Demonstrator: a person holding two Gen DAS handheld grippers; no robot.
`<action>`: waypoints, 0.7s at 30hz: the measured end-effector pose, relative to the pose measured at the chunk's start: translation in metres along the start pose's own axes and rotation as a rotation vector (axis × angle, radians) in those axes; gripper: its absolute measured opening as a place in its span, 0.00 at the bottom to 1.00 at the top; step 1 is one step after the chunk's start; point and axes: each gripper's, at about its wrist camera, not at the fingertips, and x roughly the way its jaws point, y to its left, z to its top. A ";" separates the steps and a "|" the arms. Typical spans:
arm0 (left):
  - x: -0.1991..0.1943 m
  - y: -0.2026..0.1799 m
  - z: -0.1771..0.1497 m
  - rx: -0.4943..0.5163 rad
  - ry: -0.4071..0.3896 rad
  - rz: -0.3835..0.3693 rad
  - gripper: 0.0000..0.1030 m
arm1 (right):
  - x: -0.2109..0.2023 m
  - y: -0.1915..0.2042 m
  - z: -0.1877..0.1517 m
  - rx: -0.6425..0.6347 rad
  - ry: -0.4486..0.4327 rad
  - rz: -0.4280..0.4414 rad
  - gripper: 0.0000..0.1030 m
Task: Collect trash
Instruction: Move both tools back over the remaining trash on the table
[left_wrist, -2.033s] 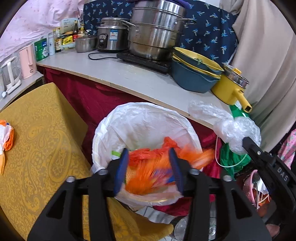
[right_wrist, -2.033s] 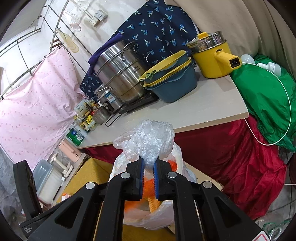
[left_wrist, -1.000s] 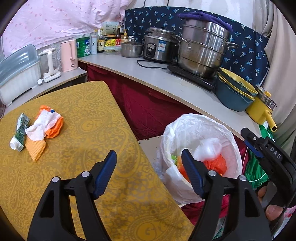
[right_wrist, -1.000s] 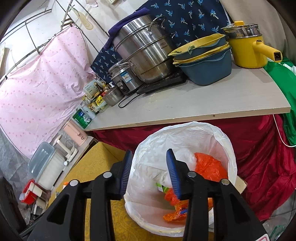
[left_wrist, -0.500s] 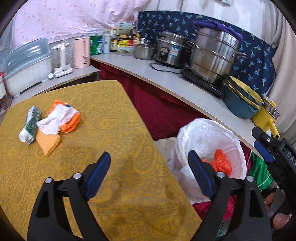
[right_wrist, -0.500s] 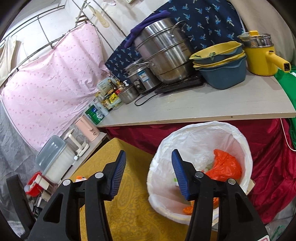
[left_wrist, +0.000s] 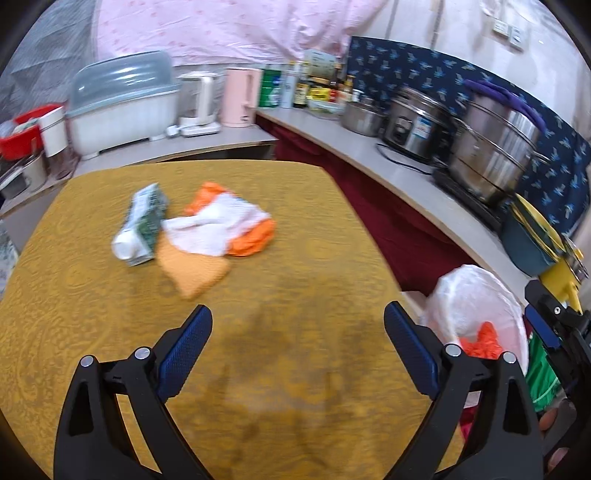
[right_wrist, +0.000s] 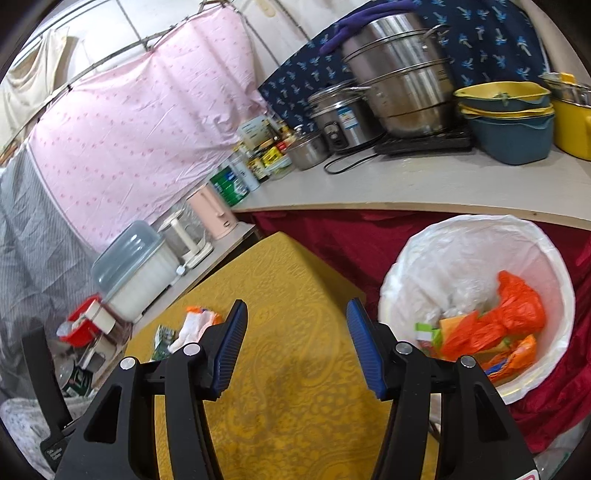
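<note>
On the yellow tablecloth (left_wrist: 295, 288) lies a pile of trash: a green-and-white carton (left_wrist: 140, 229), a white crumpled paper (left_wrist: 214, 229) over an orange bag (left_wrist: 255, 240), and an orange cloth (left_wrist: 192, 269). My left gripper (left_wrist: 297, 332) hovers over the table short of the pile, its jaws opening wide with nothing between them. My right gripper (right_wrist: 295, 332) is open and empty over the table edge; the pile (right_wrist: 188, 328) shows past its left finger. The white-lined trash bin (right_wrist: 476, 236) at the right holds orange bags (right_wrist: 509, 310) and wrappers.
A grey counter (right_wrist: 443, 184) behind the bin carries steel pots (right_wrist: 402, 74), stacked bowls (right_wrist: 509, 118), a yellow pot (right_wrist: 572, 122) and bottles. A side shelf holds a pink kettle (left_wrist: 240, 96) and a lidded box (left_wrist: 122, 103). The right gripper's body (left_wrist: 557, 325) shows at the left view's right edge.
Both grippers swung left from over the bin to over the table. Both jaws widened. The trash pile has come toward the middle of the left view.
</note>
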 end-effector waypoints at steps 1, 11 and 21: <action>0.000 0.010 0.000 -0.011 0.001 0.012 0.87 | 0.005 0.009 -0.003 -0.013 0.013 0.008 0.53; 0.001 0.103 0.006 -0.106 0.014 0.116 0.87 | 0.054 0.082 -0.031 -0.098 0.115 0.081 0.53; 0.023 0.165 0.023 -0.213 0.042 0.138 0.88 | 0.096 0.132 -0.049 -0.148 0.181 0.113 0.53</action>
